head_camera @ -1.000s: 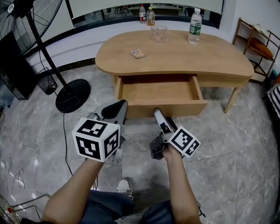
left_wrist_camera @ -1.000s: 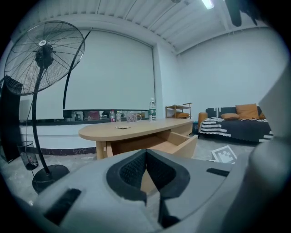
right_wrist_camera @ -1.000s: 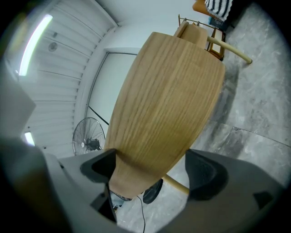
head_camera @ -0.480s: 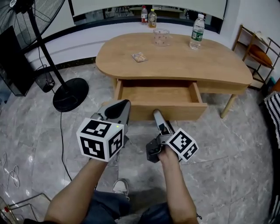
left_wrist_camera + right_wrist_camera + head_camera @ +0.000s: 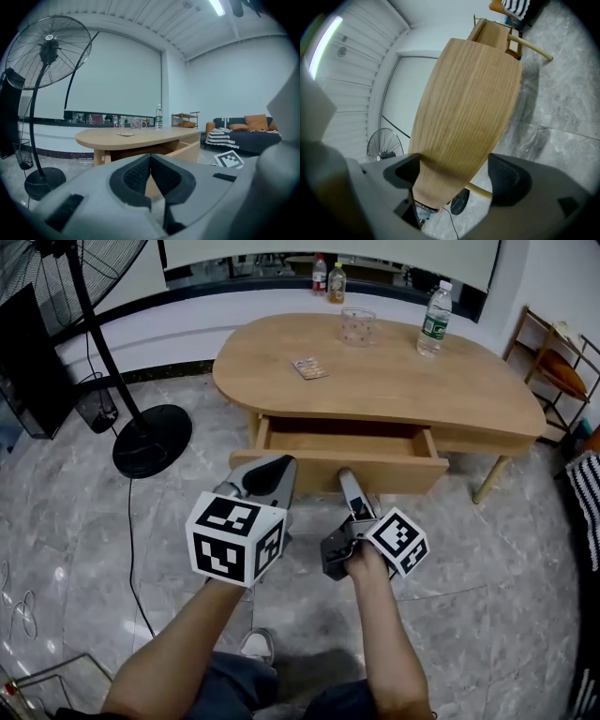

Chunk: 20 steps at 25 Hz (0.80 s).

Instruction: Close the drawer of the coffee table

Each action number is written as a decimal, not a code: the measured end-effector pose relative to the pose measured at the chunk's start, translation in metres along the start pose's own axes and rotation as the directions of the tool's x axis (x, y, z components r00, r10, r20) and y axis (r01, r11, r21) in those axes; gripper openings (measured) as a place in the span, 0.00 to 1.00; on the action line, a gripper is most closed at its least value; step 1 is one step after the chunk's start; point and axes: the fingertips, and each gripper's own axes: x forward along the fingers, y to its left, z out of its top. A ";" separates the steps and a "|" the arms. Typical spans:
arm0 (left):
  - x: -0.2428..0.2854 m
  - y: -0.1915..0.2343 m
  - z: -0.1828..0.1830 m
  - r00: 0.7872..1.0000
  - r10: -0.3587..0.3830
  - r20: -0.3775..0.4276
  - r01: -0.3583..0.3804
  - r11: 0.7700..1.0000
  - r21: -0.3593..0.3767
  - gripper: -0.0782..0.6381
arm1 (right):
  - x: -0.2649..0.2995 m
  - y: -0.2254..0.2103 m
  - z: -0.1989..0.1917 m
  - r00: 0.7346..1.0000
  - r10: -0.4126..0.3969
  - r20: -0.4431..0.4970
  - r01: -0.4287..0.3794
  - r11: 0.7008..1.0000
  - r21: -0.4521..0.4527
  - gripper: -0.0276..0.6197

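A partly open drawer of pale wood juts from under a rounded, kidney-shaped worktop. The right claw, spread wide, meets the drawer's flat front panel, and smooth wood grain fills the gap between its jaws. The left claw, closed and empty, hangs just left of it, near the same panel, above a glossy grey marble floor.

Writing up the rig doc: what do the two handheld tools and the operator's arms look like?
Both are grey-bodied. The left tool and right tool each carry a white cube with black square markers. Pads are black, the left ones textured. No cables show on them. Forearms are bare, no sleeves; blue jeans.
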 end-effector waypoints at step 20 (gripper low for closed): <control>0.072 0.010 -0.014 0.996 -0.088 -0.014 0.089 0.993 0.081 0.11 | 0.070 -0.013 0.026 0.999 0.030 0.038 -0.029 0.999 -0.021 0.74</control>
